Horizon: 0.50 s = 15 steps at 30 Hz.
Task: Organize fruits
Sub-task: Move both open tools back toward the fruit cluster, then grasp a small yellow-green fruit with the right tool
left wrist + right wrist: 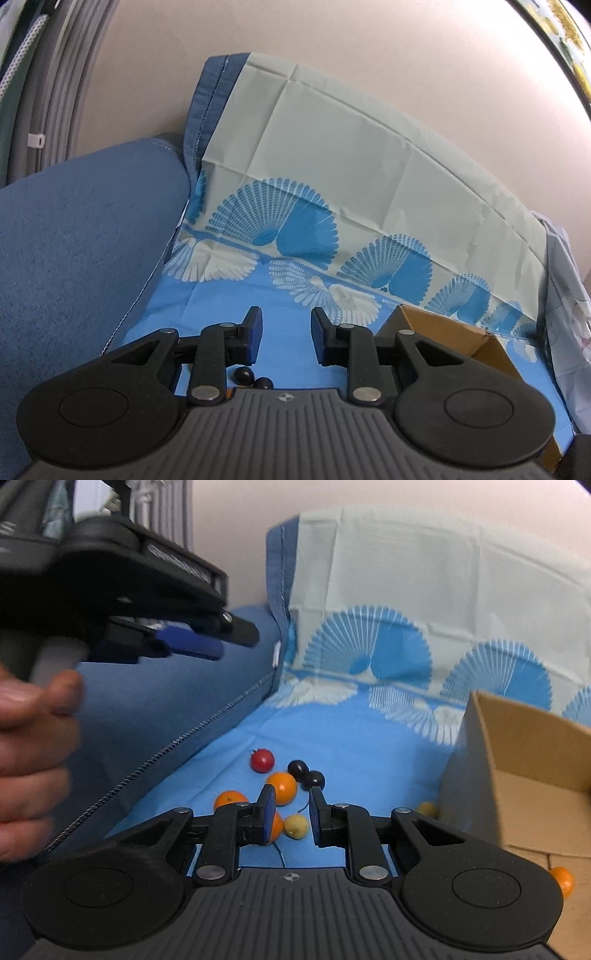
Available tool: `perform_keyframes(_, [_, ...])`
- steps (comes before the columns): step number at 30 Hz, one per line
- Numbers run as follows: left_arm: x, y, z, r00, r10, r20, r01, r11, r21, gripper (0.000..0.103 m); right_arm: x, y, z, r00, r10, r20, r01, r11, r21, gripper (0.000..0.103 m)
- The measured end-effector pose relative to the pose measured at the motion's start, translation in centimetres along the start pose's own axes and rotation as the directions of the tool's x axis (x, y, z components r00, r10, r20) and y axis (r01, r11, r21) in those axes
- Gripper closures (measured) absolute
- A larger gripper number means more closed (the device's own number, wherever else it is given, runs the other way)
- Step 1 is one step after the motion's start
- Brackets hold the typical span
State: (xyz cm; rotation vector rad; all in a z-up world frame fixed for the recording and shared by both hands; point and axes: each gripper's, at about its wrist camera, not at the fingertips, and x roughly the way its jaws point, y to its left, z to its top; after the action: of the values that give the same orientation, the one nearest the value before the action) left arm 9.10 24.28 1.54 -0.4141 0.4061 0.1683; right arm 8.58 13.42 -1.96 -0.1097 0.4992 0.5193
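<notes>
Loose fruit lies on the blue patterned cloth (369, 738): a red fruit (263, 760), two dark plums (297, 768), three oranges (282, 787) and a yellow-green fruit (296, 826). My right gripper (293, 794) hovers just above them, jaws drawn close and empty; its left finger hides part of one orange (276, 827). An open cardboard box (517, 757) stands at the right, a small yellow fruit (427, 808) at its foot. My left gripper (286, 325) is open and empty; the two plums (243, 376) peek out under it. It also shows in the right wrist view as the left gripper (218, 650), in a hand (33, 738).
A blue sofa armrest (81, 240) borders the cloth on the left, and a draped backrest (351, 147) rises behind. The cardboard box (443, 328) sits right of the left gripper. Another orange (563, 880) rests on a brown surface by the box's near side.
</notes>
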Motion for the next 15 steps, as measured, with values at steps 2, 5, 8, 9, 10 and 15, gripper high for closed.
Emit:
perform_keyframes(2, [0.3,0.5,0.1,1.0,0.002,-0.005,-0.002,1.0,-0.026,0.071,1.7,-0.1,0.1,1.0,-0.01,-0.017,0.011,1.0,0.019,0.082])
perform_keyframes(5, [0.3,1.1,0.2,1.0,0.002,0.005,-0.002,0.998,-0.069,0.071,4.3,-0.7,0.1,0.999,-0.027,-0.043,0.03,0.997,0.067,0.079])
perform_keyframes(8, [0.3,1.4,0.3,1.0,0.008,0.008,-0.007,0.997,-0.082,0.071,7.0,-1.6,-0.2,0.996,-0.022,-0.083,0.033,0.991,0.129,0.077])
perform_keyframes(9, [0.3,1.4,0.3,1.0,0.007,0.006,-0.007,0.997,-0.079,0.071,7.8,-1.9,-0.4,0.995,-0.02,-0.094,0.034,0.988,0.148,0.076])
perform_keyframes(10, [0.3,1.3,0.3,1.0,0.009,0.006,-0.008,0.997,-0.074,0.07,8.6,-2.1,-0.5,0.994,-0.021,-0.104,0.038,0.985,0.168,0.074])
perform_keyframes(15, [0.5,1.1,0.2,1.0,0.014,0.003,-0.014,0.998,-0.054,0.068,11.5,-2.4,-1.6,0.981,0.024,-0.191,0.018,0.976,0.215,0.072])
